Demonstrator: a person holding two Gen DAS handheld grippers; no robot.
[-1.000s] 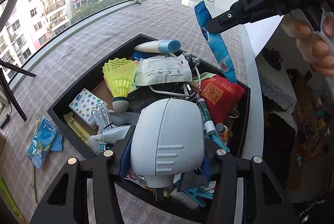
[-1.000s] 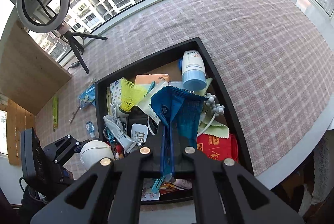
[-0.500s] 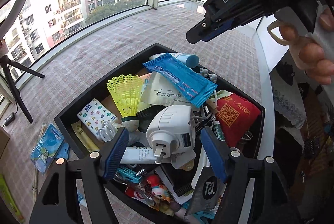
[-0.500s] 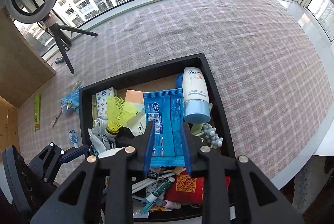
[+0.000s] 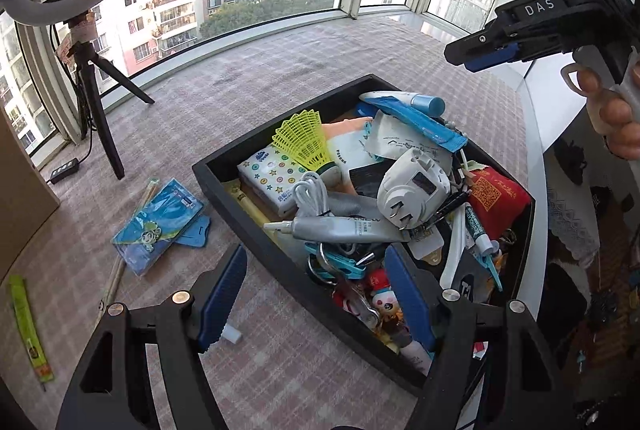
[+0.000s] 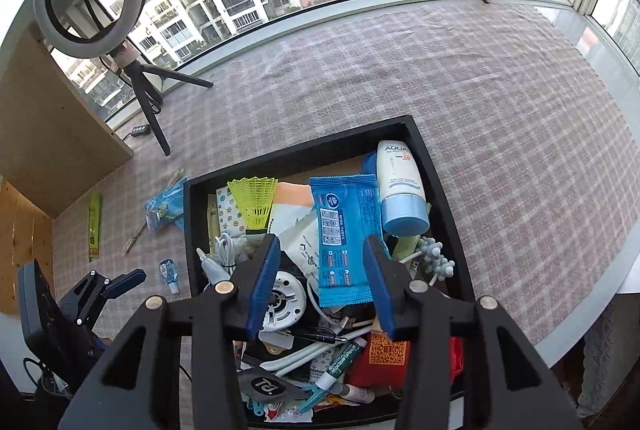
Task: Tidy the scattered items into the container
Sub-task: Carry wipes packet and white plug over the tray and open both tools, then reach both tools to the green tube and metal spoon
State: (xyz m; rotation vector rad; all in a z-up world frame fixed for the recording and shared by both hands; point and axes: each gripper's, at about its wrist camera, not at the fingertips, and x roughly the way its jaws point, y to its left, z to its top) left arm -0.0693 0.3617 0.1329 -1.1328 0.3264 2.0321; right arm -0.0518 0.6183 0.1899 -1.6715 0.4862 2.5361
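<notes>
A: What remained on the bench at left?
B: A green strip (image 5: 27, 326) and blue card sleeve (image 5: 158, 220), outside the black tray (image 5: 240, 207).
A: And the tongs?
B: Left tongs (image 5: 316, 304) and right tongs (image 6: 320, 284) both gaped empty above it, likely having dropped the white plug (image 5: 414, 189) and blue wipes packet (image 6: 344, 234) inside.

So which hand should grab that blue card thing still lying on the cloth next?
Probably the left gripper. It is open, empty and sits at the tray's left side, where the blue card pouch lies. The right gripper, also open, hovers over the tray's contents, farther away.
</notes>
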